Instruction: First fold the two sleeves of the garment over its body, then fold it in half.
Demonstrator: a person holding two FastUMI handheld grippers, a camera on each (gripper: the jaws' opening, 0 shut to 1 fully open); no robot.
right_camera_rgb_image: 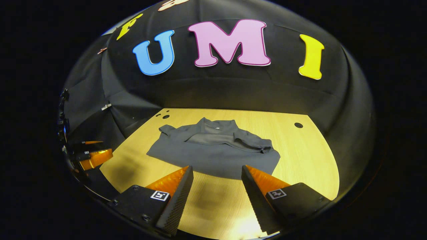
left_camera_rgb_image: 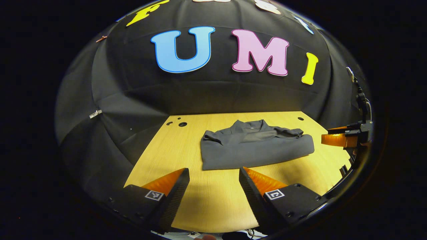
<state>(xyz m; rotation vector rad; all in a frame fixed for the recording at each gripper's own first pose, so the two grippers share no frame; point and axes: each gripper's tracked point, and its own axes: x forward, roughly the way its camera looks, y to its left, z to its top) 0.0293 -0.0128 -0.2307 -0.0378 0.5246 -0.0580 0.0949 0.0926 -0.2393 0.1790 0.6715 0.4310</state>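
Garment (left_camera_rgb_image: 255, 146) lies folded on wooden counter (left_camera_rgb_image: 186, 146), near its middle, collar toward booth wall, sleeves tucked over body. In right gripper view same garment (right_camera_rgb_image: 213, 151) sits just beyond your fingers. Your left gripper (left_camera_rgb_image: 214, 175): 2 fingers spread wide, grasping nothing, hovering over bare counter just short of garment's near edge. Your right gripper (right_camera_rgb_image: 217, 173): 2 fingers likewise released, tips apart from cloth at its near edge. Round holes (left_camera_rgb_image: 182, 124) in counter at far left corner.
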